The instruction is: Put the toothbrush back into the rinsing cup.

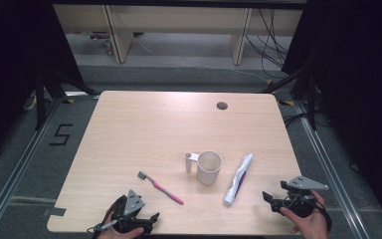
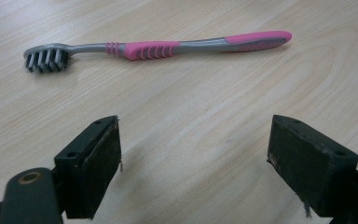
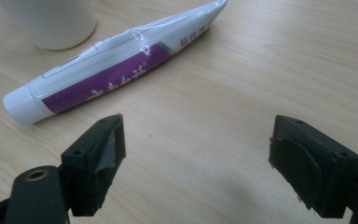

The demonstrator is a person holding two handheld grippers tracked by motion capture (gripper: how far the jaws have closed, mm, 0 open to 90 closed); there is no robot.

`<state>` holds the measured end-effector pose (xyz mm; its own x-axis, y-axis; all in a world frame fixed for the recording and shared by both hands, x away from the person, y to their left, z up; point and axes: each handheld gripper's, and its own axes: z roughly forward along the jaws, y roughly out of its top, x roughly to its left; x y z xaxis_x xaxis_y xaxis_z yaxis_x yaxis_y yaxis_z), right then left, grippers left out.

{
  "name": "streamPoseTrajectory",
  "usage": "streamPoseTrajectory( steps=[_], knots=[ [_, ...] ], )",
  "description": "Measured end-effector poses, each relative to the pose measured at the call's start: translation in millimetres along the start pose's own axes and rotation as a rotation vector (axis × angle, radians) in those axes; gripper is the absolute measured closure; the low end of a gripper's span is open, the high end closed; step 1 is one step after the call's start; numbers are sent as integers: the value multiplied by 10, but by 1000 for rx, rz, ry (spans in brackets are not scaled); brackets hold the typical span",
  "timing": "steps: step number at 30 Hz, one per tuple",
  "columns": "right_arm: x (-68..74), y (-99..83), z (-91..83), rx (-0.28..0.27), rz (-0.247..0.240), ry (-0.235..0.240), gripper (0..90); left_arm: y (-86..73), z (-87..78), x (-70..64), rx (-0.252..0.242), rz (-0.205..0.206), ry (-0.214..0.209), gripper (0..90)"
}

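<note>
A pink and grey toothbrush (image 1: 160,187) (image 2: 158,48) lies flat on the wooden table (image 1: 144,129), bristles toward the far left. A white mug (image 1: 208,167) (image 3: 51,21) with a handle stands mid-table. To its right lies a white and purple toothpaste tube (image 1: 238,179) (image 3: 112,67), cap toward the front edge. My left gripper (image 1: 151,219) (image 2: 193,163) is open near the front edge, just short of the toothbrush, nothing between its jaws. My right gripper (image 1: 269,200) (image 3: 196,161) is open at the front right, a little right of the tube's cap, holding nothing.
A round cable hole (image 1: 222,105) sits near the table's far edge. Beyond the table are wooden furniture legs (image 1: 117,35) and loose cables (image 1: 271,45) on the floor. A floor marking "5" (image 1: 60,134) lies to the left.
</note>
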<state>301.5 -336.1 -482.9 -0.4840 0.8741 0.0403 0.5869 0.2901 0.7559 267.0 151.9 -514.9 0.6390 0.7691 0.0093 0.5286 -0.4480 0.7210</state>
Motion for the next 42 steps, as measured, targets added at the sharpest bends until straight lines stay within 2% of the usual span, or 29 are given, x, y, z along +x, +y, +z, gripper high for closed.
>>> streamPoseTrajectory(
  steps=[5, 7, 10, 11, 13, 18, 19, 21, 22, 25, 27, 29, 30, 32, 33, 34, 35, 36, 38, 39, 40, 42],
  knots=[
    [16, 6, -2, 6, -6, 6, 207, 5, 6, -9, -11, -20, -3, 173],
    [14, 11, -12, -9, -28, -15, 209, 9, 12, -4, -13, -26, 1, 173],
    [6, 4, 6, 4, -28, -4, 209, 15, 19, -22, -10, -35, -5, 173],
    [11, 2, 17, 10, -11, 20, 209, 20, 23, -28, -14, -41, -13, 173],
    [1, 2, 14, 1, -25, 7, 209, 30, 18, -30, -6, -43, -10, 177],
    [3, -7, 33, 4, -22, 17, 209, 83, 12, -40, -27, -48, -12, 203],
    [4, -6, 31, 3, -21, 20, 209, 93, 12, -44, -42, -60, -15, 217],
    [6, -8, 30, 4, -17, 21, 209, 114, 0, -34, -42, -56, 1, 242],
    [29, -13, 29, 15, 17, 32, 209, 123, -7, -33, -50, -60, -9, 242],
    [15, -19, 30, 5, 2, 30, 209, 162, -14, -40, -84, -78, -2, 275],
    [12, -21, 34, 5, 0, 29, 209, 192, -20, -44, -98, -69, -2, 303],
    [20, -25, 36, 17, 5, 43, 210, 229, -4, -69, -112, -81, -14, 384],
    [18, -27, 33, 23, -13, 40, 211, 262, 23, -91, -126, -61, -29, 408],
    [28, -29, 30, 27, -4, 46, 211, 278, 29, -103, -125, -47, -34, 444],
    [5, -30, 36, 8, -38, 34, 212, 290, 44, -119, -136, -42, -35, 472],
    [27, -41, 11, 19, -1, 37, 212, 322, 70, -149, -147, -9, -50, 583],
    [27, -41, 11, 19, -1, 37, 212, 322, 70, -149, -147, -9, -50, 633],
    [12, -42, 7, 15, -16, 39, 213, 339, 79, -171, -151, 4, -39, 633],
    [-8, -47, 9, 6, -34, 29, 213, 375, 109, -193, -148, 44, -47, 713],
    [30, -55, 4, 19, 24, 39, 214, 389, 129, -208, -149, 52, -49, 756],
    [-8, -47, 15, 9, -33, 31, 215, 414, 178, -228, -146, 62, -67, 832],
    [-7, -48, 25, 6, -33, 36, 218, 440, 224, -234, -142, 71, -74, 859]
  ],
)
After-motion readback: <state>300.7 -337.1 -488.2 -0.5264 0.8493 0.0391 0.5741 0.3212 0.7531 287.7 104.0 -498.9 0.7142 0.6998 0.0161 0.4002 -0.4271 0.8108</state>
